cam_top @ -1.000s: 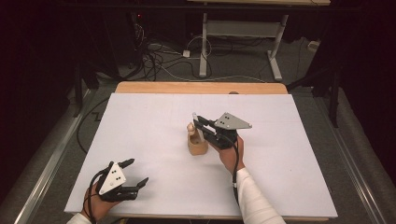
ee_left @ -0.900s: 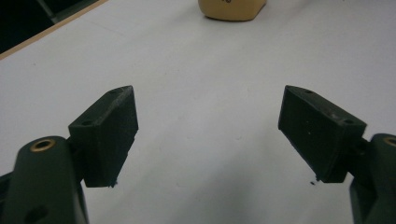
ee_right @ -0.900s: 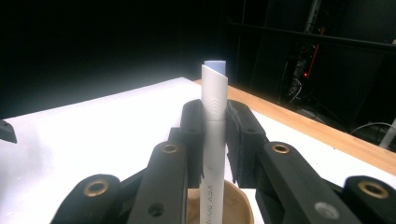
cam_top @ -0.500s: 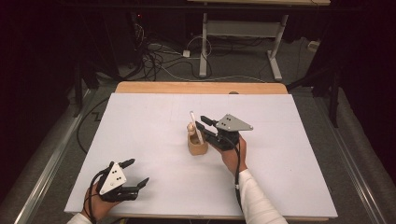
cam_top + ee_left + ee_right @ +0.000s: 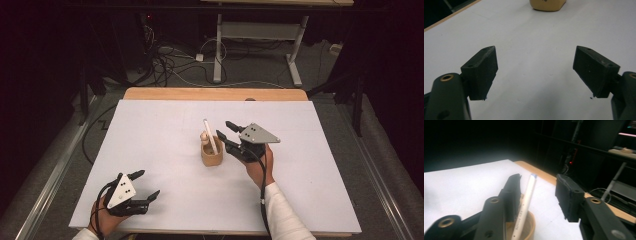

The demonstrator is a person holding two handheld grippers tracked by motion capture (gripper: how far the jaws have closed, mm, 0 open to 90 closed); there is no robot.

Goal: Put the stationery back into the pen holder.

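a: where's the pen (image 5: 211, 136) right now?

b: standing tilted in the cup (image 5: 212, 154), just ahead of your right gripper (image 5: 228, 135). in the right gripper view it leans between the two jaws, close against the left one; i can't tell if it touches. a small wooden peg (image 5: 203, 136) sits in the cup too, on the far side from you.

a: and the jaws?

b: your right gripper is spread, nothing pinched. your left gripper (image 5: 147, 184) is spread as well and empty, low over the sheet (image 5: 150, 130), well apart from the cup, which lies far ahead of its jaws.

a: what could go wrong from here?

b: my guess: if you move sideways, that left jaw could knock the pen and tip the cup, since the cup looks light and nothing steadies it. closing off-centre might also lever the pen against the rim.

a: anything around in the way?

b: no. the sheet around the cup is bare. the table (image 5: 215, 93) edge runs beyond the cup, and cables (image 5: 170, 60) and a desk frame (image 5: 260, 32) sit on the floor past that, out of your reach.
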